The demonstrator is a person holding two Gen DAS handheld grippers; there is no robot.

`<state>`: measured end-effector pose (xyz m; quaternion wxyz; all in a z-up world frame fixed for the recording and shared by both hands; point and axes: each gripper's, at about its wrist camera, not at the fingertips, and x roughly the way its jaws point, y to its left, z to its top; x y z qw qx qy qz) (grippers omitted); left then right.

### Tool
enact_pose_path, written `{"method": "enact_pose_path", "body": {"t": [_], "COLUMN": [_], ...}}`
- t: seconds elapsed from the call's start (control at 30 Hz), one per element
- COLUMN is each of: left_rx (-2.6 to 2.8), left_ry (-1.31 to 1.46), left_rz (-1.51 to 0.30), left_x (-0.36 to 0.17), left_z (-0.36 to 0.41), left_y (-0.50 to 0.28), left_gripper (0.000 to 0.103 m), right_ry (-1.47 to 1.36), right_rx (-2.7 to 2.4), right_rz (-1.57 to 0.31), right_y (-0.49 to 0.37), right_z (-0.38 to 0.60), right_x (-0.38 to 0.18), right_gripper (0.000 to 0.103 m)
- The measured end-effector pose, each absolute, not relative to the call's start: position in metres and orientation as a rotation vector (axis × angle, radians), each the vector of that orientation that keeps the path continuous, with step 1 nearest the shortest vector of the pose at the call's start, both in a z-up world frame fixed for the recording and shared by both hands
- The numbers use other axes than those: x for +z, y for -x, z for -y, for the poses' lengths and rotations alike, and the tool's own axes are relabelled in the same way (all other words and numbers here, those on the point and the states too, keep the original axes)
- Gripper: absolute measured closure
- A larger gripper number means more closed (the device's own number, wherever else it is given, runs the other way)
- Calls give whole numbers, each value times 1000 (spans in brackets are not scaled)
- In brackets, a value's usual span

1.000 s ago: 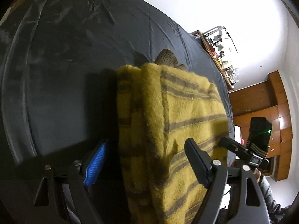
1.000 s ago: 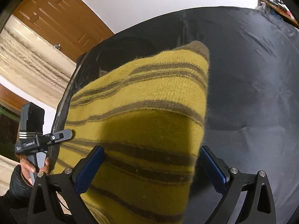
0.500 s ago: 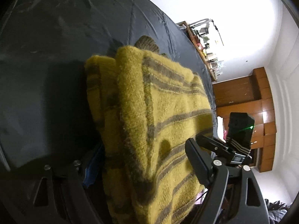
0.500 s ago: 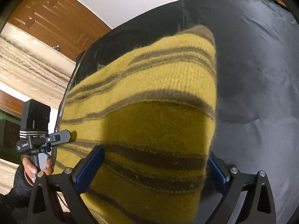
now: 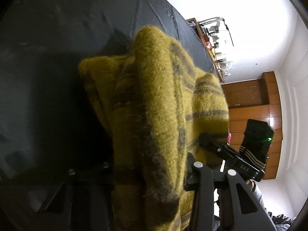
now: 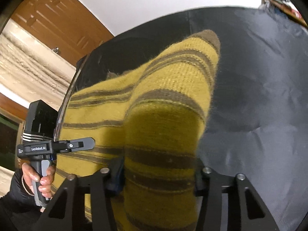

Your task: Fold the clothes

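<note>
A mustard-yellow knit sweater with brown stripes point(image 5: 157, 96) lies folded on a table under a black cloth point(image 5: 48, 57). My left gripper point(image 5: 150, 169) straddles its thick near edge, jaws closing, and the wool bulges up between the fingers. In the right wrist view the same sweater point(image 6: 173, 80) is squeezed into a raised ridge between the fingers of my right gripper point(image 6: 157, 175), whose jaws are also closing on it. The left gripper point(image 6: 57, 146) shows there at the sweater's left side, held by a person's hand point(image 6: 40, 177). The right gripper point(image 5: 231, 154) appears in the left wrist view too.
Black cloth point(image 6: 259, 77) stretches to the right of the sweater. The table's left edge point(image 6: 65, 104) runs close beside the sweater. A cluttered shelf point(image 5: 213, 44) and wooden cabinets point(image 5: 250, 96) stand past the far end; a wooden door point(image 6: 57, 19) is behind.
Both pairs of jaws have narrowed from wide apart onto the sweater, bunching it into a ridge. The left gripper has pushed in along the sweater's edge.
</note>
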<state>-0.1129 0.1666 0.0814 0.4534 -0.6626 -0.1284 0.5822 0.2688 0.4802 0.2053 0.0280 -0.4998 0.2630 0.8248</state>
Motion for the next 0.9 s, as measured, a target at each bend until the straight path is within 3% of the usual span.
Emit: {"method": "enact_pose_path", "body": {"t": [0.4,0.9], "left_rx": [1429,1457], "left_ry": [1563,1452], "left_rz": [187,161], "left_x": [120,165], "left_z": [-223,-416], "left_y": [66,-50], "left_gripper": [62,61], "right_ry": [1352,1182], "right_rx": [2542,2527], "right_rz": [-729,-640], "right_y": [-326,-461], "right_z": [-506,-682], "right_x": [254,289], "right_gripper": [57,57]}}
